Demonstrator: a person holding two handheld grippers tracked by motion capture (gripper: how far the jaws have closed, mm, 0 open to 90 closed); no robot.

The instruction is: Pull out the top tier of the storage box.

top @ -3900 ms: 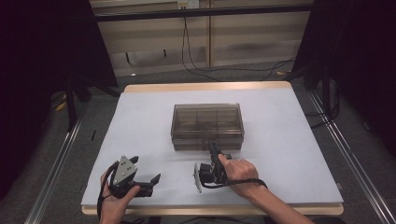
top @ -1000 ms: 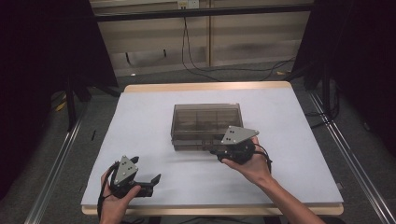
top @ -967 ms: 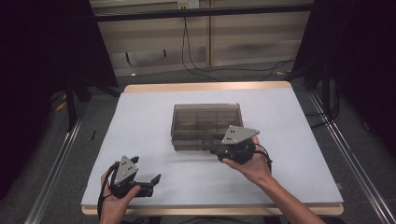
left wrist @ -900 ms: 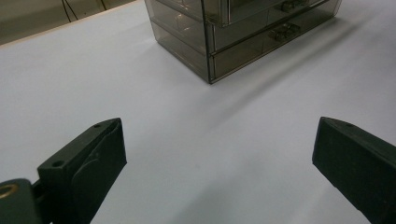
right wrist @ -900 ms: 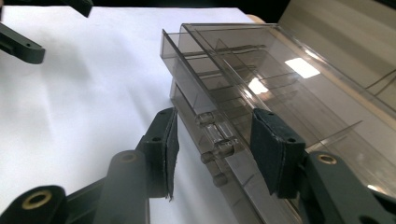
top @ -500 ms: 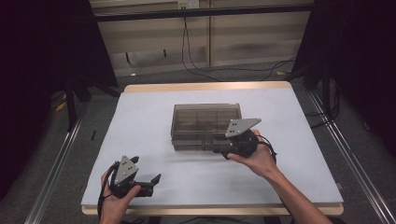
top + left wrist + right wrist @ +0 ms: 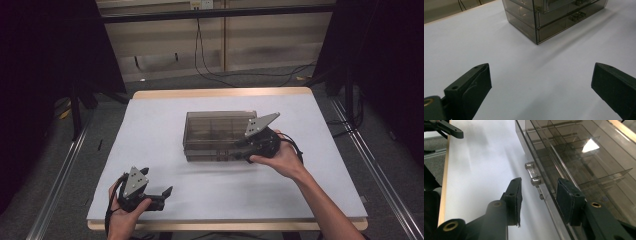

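Moving your right hand-held gripper (image 7: pixel 243 149) up from the near part of the surface (image 7: pixel 165 120), you brought it right to the front of the smoky clear drawer box (image 7: pixel 216 134). A moment ago it was lower down and lying on its side; then it came up to the box's right front corner. Its jaws were a little apart, with nothing held between them. In the right gripper view, the small silver drawer handle (image 7: pixel 533 174) sat just ahead of the gap, and one jaw reached over the front edge of the box. I think that meant you were getting ready to grab the handle and pull a drawer out. The box sat in the middle of the white surface. Your left hand-held gripper (image 7: pixel 161 193) had not moved at all; it rested near the front left edge, jaws wide open and empty, well apart from the box. Nothing lay between the jaws and the handle. The handle was small, though, so the jaws could slip off it.
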